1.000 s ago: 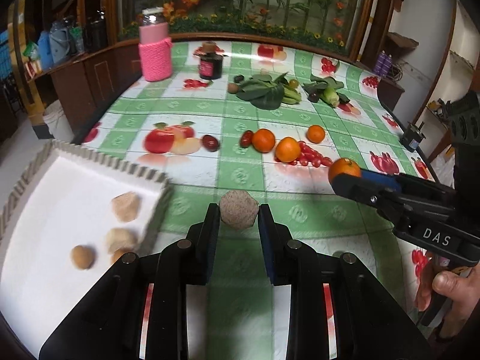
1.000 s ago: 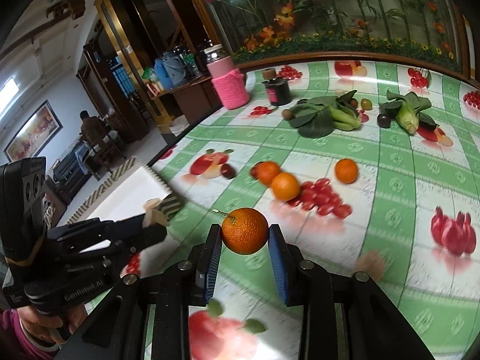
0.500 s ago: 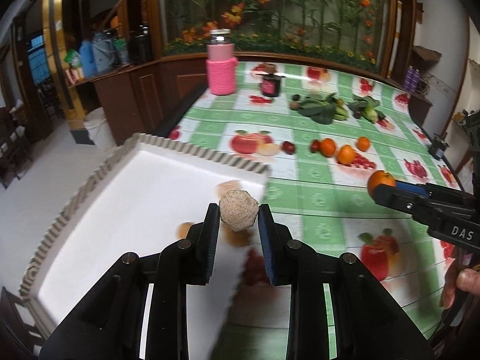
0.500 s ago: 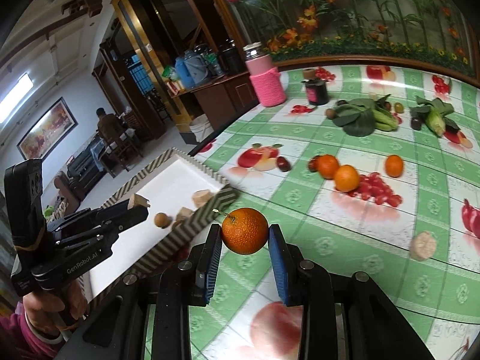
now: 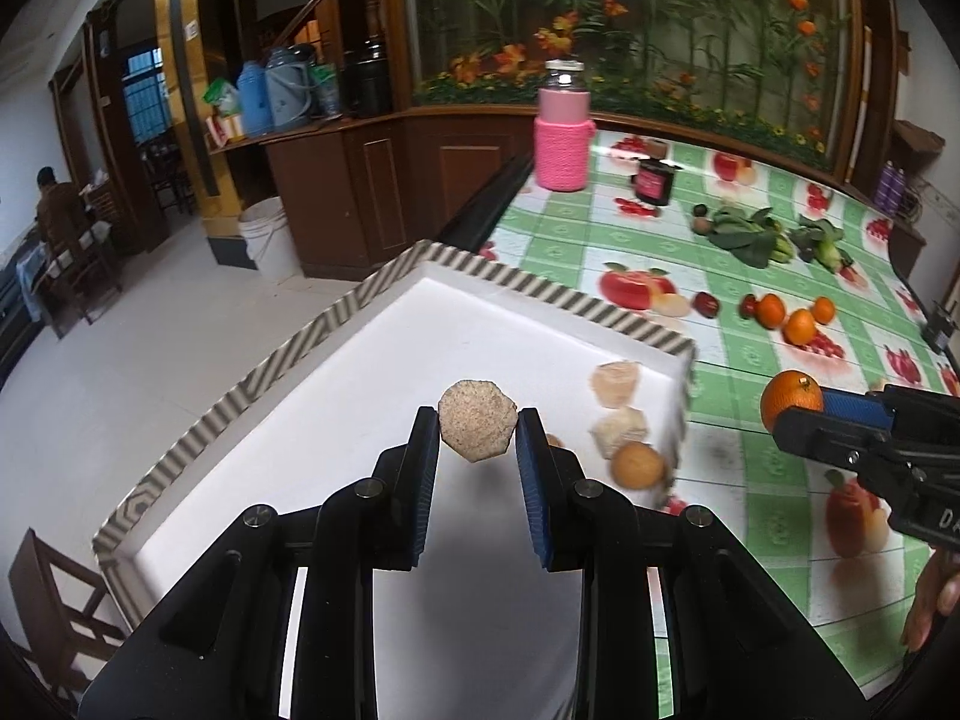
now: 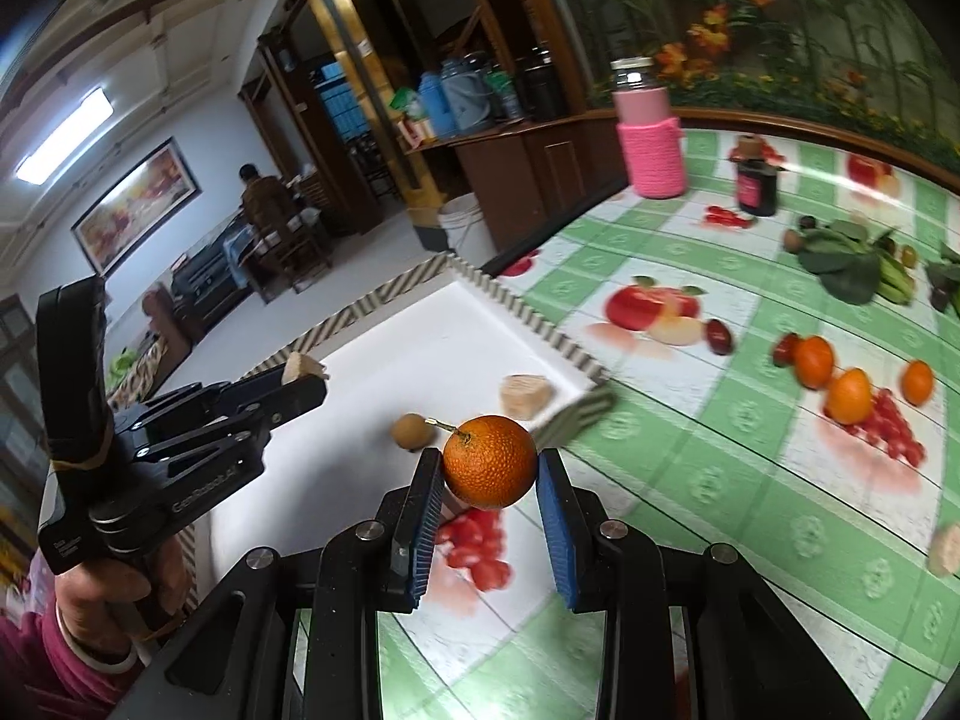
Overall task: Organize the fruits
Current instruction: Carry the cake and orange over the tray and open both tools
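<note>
Two grippers point forward and downward. The left gripper point(image 5: 478, 441) is above the white tray point(image 5: 336, 378), and its blue ribbed fingers point(image 5: 427, 462) are narrow, pressing on a beige faceted piece point(image 5: 477, 429) with a rough, grainy surface. The right gripper point(image 6: 489, 483) is above the near corner of the tray and the desk point(image 6: 750, 540); its fingers hold a round orange point(image 6: 490, 461) with dimpled skin and a thin stem. A hand point(image 6: 114, 591) in a pink sleeve grasps the left handle. Pale blocky pieces point(image 5: 615, 384) and a round brown fruit point(image 5: 639, 464) lie in the tray, which has a striped rim. Three oranges point(image 5: 801, 326) lie on the glossy green checked cloth.
</note>
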Demonstrator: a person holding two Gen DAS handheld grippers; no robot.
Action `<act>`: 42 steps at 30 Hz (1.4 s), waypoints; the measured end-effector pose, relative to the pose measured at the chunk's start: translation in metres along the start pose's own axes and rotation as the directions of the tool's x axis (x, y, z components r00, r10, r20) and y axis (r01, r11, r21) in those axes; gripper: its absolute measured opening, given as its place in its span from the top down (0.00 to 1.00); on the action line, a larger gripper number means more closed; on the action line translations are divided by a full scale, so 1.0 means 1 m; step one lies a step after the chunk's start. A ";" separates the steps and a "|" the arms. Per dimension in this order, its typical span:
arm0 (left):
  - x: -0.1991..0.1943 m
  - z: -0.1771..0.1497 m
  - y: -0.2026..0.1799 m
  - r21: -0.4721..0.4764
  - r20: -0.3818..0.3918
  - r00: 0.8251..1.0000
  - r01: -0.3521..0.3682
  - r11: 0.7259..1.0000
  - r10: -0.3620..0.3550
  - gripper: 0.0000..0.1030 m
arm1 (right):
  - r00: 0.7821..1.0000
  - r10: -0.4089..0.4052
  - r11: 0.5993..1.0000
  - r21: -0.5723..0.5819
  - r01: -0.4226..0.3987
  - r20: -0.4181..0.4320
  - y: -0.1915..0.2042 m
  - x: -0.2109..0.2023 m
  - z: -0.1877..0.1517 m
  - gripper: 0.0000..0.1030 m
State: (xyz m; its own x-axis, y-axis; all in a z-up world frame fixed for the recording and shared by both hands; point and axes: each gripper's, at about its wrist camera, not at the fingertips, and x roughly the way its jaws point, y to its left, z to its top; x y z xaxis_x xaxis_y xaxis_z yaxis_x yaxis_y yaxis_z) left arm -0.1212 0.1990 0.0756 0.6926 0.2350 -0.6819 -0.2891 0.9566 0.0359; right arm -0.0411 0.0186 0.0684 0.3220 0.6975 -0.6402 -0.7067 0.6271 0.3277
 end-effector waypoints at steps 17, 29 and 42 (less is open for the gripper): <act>0.008 -0.018 0.015 -0.077 -0.055 0.998 0.027 0.997 -0.031 0.75 | 0.996 0.054 0.997 -0.043 -0.058 -0.074 0.020 0.048 0.019 0.70; 0.017 -0.005 -0.022 -0.116 -0.061 0.986 0.148 0.982 -0.156 0.75 | 0.994 0.026 0.999 -0.039 -0.030 -0.108 0.007 0.080 0.043 0.70; 0.030 -0.017 0.015 -0.119 -0.165 0.983 0.067 0.991 -0.086 0.75 | 0.982 0.038 0.997 -0.054 -0.049 -0.182 0.007 0.117 0.042 0.70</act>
State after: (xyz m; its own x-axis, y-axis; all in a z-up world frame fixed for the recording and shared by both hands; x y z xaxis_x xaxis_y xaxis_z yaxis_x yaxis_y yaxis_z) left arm -0.1162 0.2172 0.0430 0.5968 0.1200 -0.7934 -0.3188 0.9428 -0.0972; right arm 0.0182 0.1197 0.0252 0.1746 0.6459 -0.7432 -0.7543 0.5729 0.3206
